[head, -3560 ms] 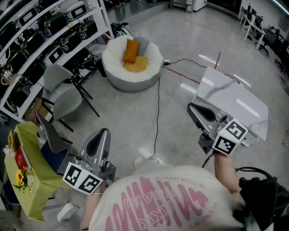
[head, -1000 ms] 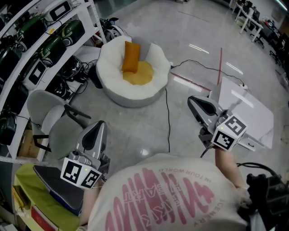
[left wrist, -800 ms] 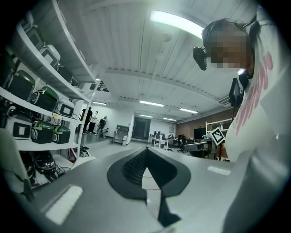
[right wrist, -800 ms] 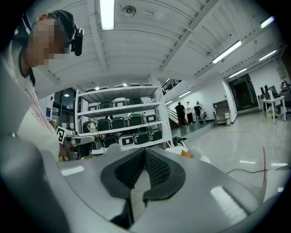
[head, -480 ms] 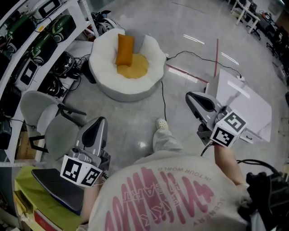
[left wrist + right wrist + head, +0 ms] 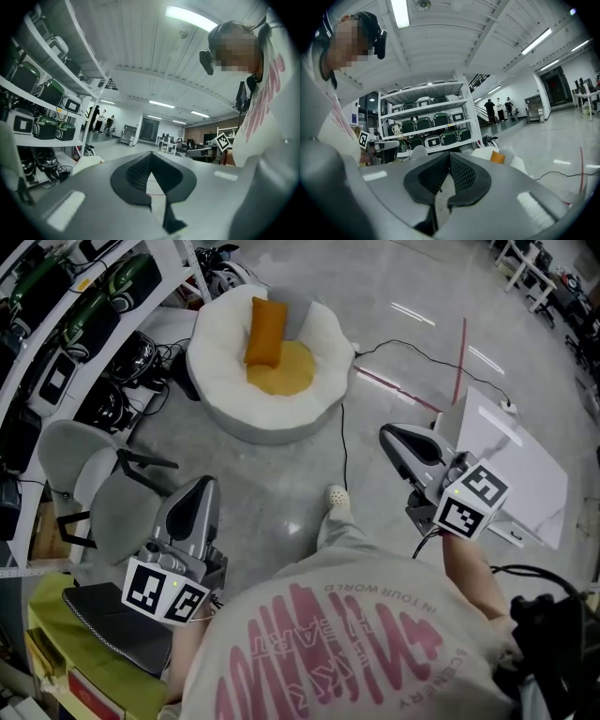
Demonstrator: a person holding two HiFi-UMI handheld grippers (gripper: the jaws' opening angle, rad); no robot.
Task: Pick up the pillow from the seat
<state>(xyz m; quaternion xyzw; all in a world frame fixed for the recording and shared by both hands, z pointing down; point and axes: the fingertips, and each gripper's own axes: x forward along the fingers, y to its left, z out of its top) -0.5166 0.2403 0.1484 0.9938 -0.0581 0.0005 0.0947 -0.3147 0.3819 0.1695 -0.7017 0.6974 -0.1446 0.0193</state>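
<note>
Our shirt (image 6: 347, 643) fills the bottom of the head view and hides our arms behind the marker cubes. In the right gripper view the pillow (image 6: 498, 157) is only a small orange patch just above the body of the right tongs (image 6: 449, 159), with its lower end cut off. The left gripper view gives us a pale shape low on the left that we cannot make out. The left tongs (image 6: 150, 157) are fully closed on nothing, and so are the right tongs.

The round white seat (image 6: 234, 413) lies on the floor well ahead of both tongs, a little nearer the left pair's line. It holds a yellow cushion (image 6: 286, 381), and the pillow's near end touches that cushion. The pillow's long axis runs away from the tongs, and its far end leans up on the seat's back rim. Out to the left of the left tongs, shelves (image 6: 423, 113) carry green cases (image 6: 440, 119), too small for us to read.
</note>
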